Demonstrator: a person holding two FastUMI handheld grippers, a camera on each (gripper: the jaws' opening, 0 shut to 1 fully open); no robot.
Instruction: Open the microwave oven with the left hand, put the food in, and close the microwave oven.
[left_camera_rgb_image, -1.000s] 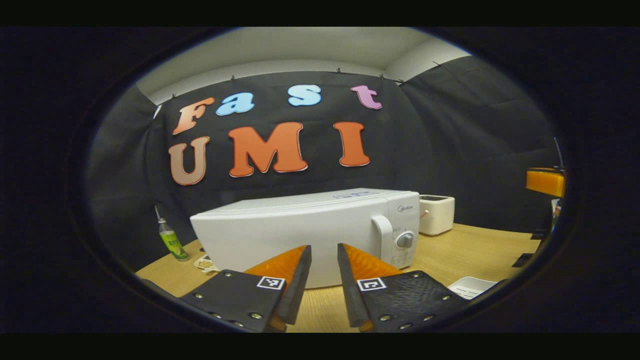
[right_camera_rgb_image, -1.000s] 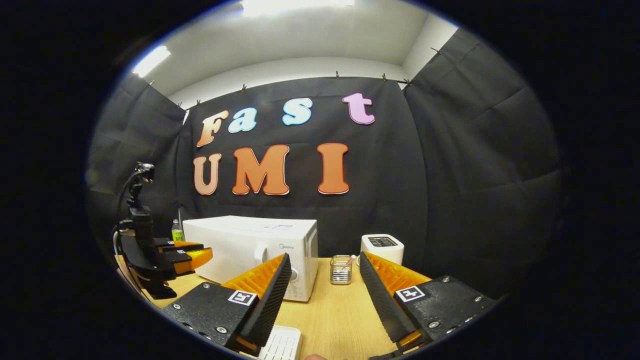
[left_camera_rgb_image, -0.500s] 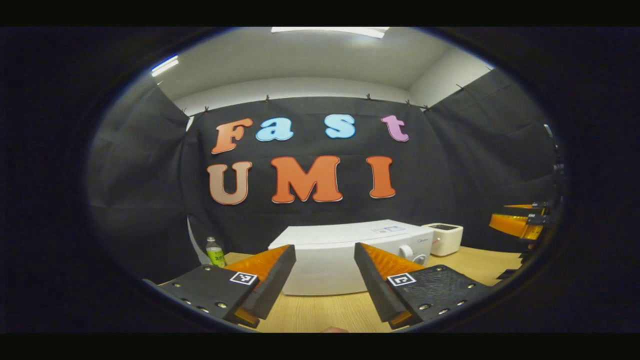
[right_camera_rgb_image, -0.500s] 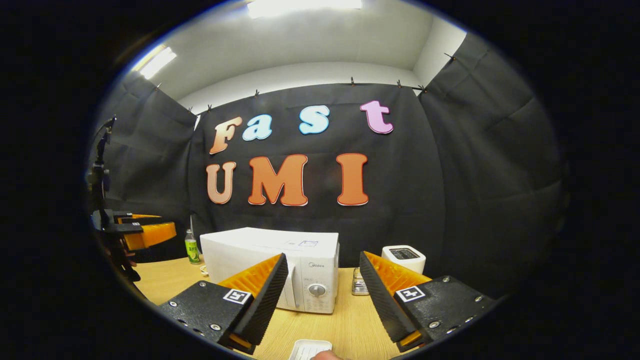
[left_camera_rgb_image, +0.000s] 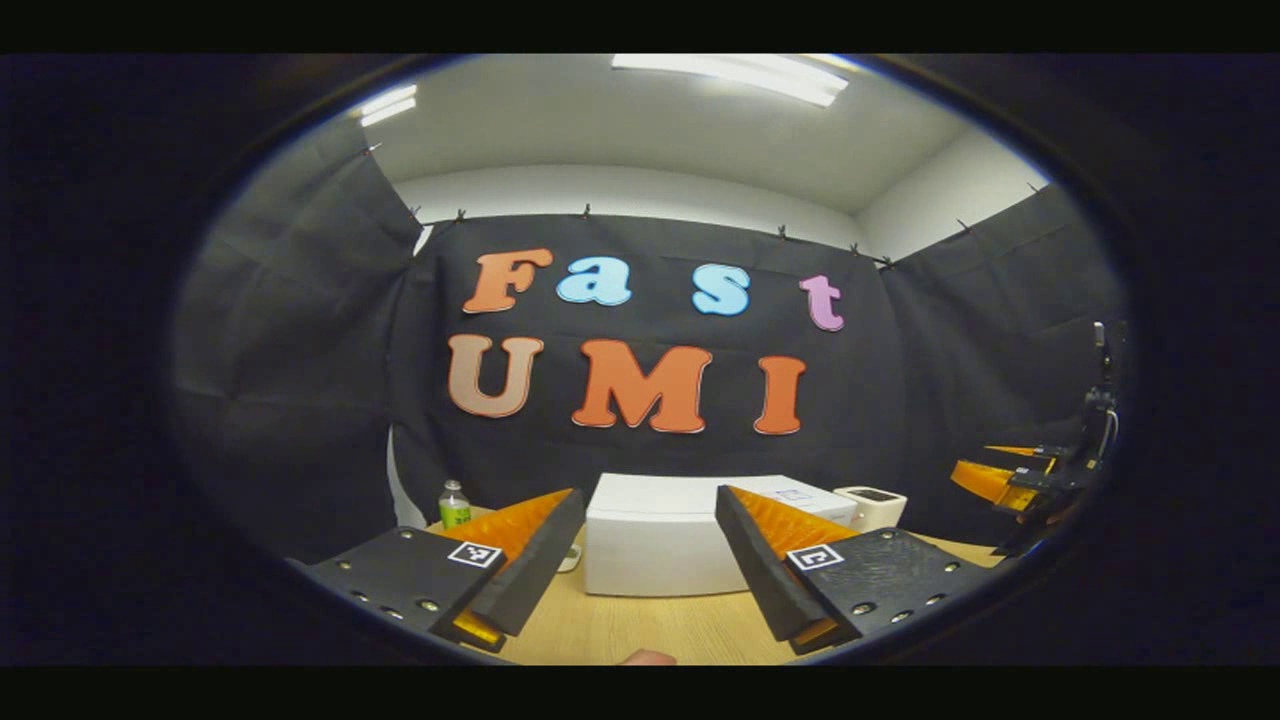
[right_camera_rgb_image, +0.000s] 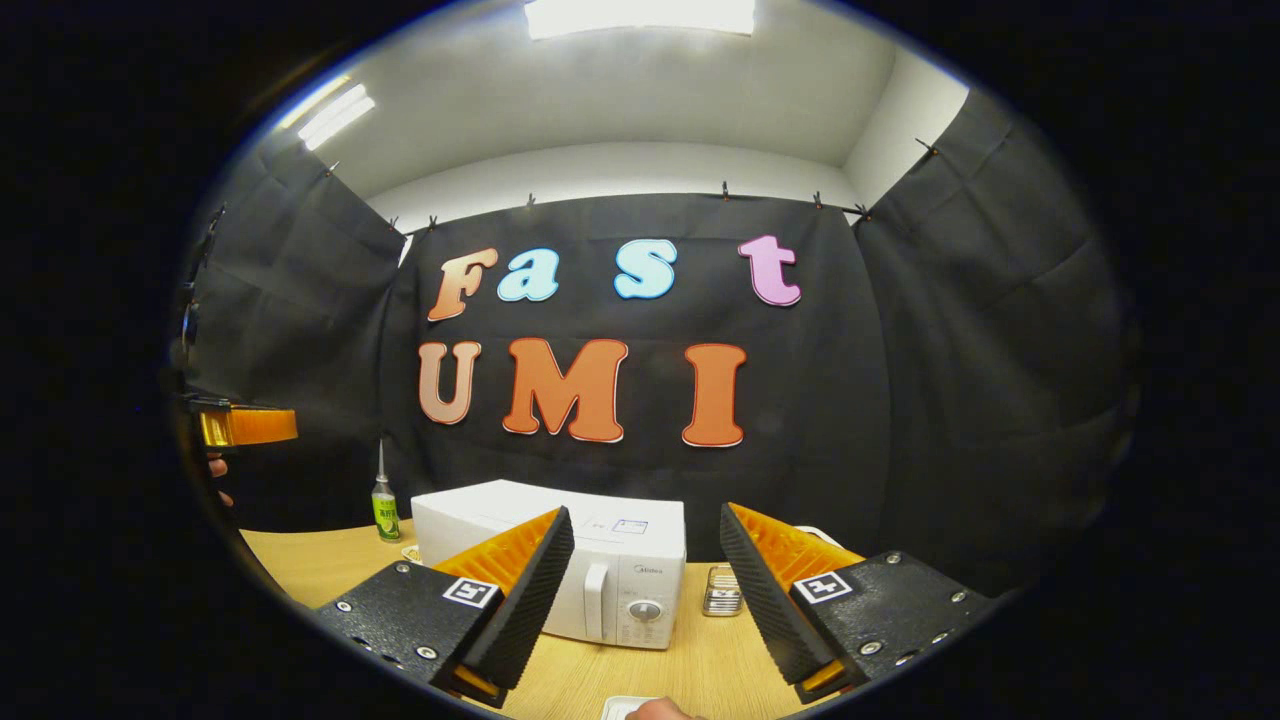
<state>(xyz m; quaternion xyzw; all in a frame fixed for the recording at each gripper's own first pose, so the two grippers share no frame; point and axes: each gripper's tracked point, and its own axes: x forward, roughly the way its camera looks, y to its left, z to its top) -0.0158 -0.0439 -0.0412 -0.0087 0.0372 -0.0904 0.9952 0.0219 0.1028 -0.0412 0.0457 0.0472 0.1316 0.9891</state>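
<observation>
The white microwave (left_camera_rgb_image: 650, 535) stands on the wooden table (left_camera_rgb_image: 640, 630) with its door shut; its handle (right_camera_rgb_image: 596, 612) and knob (right_camera_rgb_image: 645, 610) face me in the right gripper view. My left gripper (left_camera_rgb_image: 648, 495) is open and empty, well back from the microwave. My right gripper (right_camera_rgb_image: 645, 512) is open too, with nothing between its fingers. The left gripper (right_camera_rgb_image: 245, 425) also shows at the far left of the right gripper view, and the right gripper (left_camera_rgb_image: 1000, 480) at the far right of the left gripper view. A small dish (left_camera_rgb_image: 568, 560) lies by the microwave's left side.
A green-labelled bottle (right_camera_rgb_image: 385, 510) stands left of the microwave. A glass jar (right_camera_rgb_image: 722, 590) and a small white box-shaped appliance (left_camera_rgb_image: 873, 507) stand to its right. A white tray's edge (right_camera_rgb_image: 625, 708) and a fingertip (right_camera_rgb_image: 665, 710) show at the table's near edge.
Both grippers have drawn back from the microwave and tilted upward, so it looks smaller and lower. The left gripper's fingers have spread wider apart.
</observation>
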